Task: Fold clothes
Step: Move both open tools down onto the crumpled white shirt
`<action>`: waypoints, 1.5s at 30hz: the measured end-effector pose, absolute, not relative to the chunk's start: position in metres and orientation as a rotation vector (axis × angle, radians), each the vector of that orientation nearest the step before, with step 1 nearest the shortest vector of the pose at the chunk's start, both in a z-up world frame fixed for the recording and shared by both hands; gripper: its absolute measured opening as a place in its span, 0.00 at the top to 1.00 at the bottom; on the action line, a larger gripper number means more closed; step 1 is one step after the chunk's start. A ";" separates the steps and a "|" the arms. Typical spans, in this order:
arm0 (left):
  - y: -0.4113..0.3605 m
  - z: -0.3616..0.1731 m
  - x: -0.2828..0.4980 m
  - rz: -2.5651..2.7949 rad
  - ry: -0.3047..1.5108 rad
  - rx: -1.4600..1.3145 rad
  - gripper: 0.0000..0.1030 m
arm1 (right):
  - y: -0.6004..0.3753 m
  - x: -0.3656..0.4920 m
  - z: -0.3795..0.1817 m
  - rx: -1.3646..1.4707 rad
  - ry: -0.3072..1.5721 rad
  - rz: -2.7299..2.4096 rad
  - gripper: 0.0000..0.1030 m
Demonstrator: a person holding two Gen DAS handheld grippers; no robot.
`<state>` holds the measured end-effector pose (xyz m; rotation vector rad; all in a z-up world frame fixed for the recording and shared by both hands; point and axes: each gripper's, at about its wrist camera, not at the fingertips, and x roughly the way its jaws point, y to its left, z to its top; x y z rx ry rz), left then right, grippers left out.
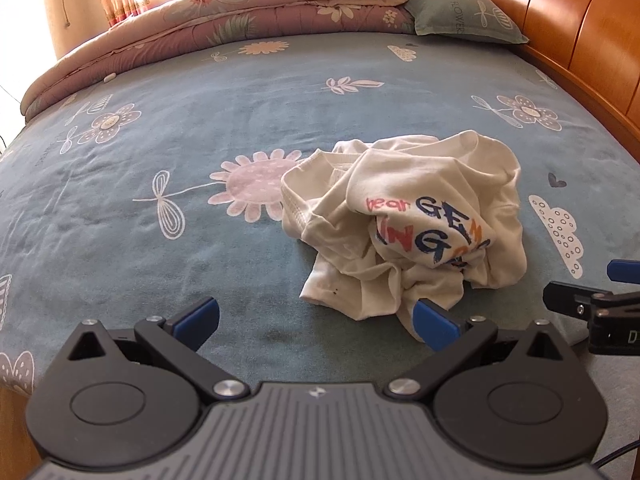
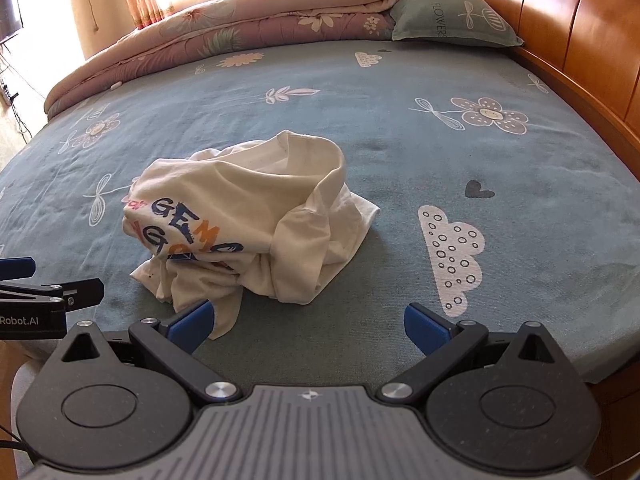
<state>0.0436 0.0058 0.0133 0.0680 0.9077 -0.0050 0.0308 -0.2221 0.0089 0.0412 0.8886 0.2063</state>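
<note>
While both tongs hang spread and empty over the near edge of the bed (image 1: pixel 168 128), a crumpled white shirt (image 1: pixel 404 220) lies on the blue flowered sheet. From the left tongs (image 1: pixel 316 324) it sits at one o'clock, its hem just beside the right pad; from the right tongs (image 2: pixel 306 326) it sits at eleven o'clock. A folded quilt (image 2: pixel 224 28) and pillow (image 2: pixel 452 20) lie at twelve.
</note>
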 end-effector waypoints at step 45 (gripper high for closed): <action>0.040 -0.011 0.100 -0.228 0.815 0.144 0.01 | -0.234 0.103 -0.022 -0.019 0.718 0.427 0.22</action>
